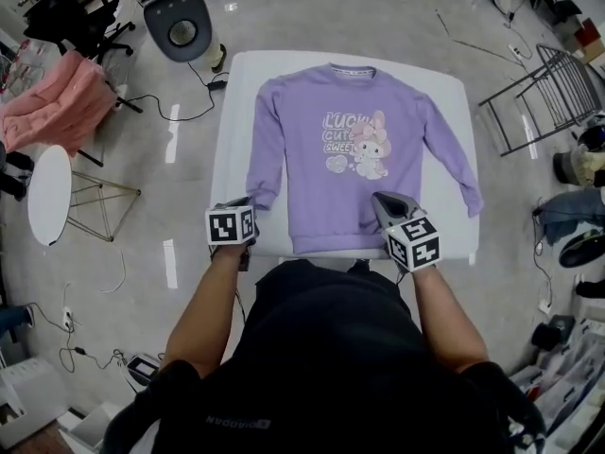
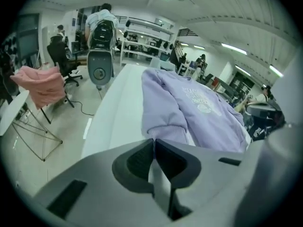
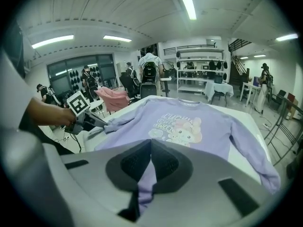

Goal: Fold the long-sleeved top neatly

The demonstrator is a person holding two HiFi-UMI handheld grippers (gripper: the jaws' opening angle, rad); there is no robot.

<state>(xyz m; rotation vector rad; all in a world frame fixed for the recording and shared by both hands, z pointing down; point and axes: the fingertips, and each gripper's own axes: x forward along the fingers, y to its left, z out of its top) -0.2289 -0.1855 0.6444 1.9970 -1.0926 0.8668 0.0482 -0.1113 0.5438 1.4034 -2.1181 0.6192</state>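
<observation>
1. head view: the lilac long-sleeved top [image 1: 350, 140], soft knit with a cartoon rabbit print [image 1: 364, 149], lies flat and face up on the white rectangular table [image 1: 236, 112]. its collar is at the table's far edge and its hem at the near edge, with both sleeves spread toward the table's sides. the left gripper [image 1: 248, 202] sits at the sleeve cuff [image 1: 262, 198] by the table's near left corner. the right gripper [image 1: 381, 200] sits on the hem, toward the near right corner. nothing is folded yet, so i judge this to be the first fold, with both holds in place.
2. left gripper view: the jaws stand together with the ribbed cuff [image 2: 166, 128] at their tips. it looks nipped, but only by a thin bite.
3. right gripper view: the jaws are closed on the hem, and a strip of lilac cloth shows between them. the body spreads smooth toward the table's far edge.
4. next, likely: carry the cuff over the chest toward the table's middle while the hem hold keeps the body from sliding. lift it high enough that the knit does not drag and wrinkle.
</observation>
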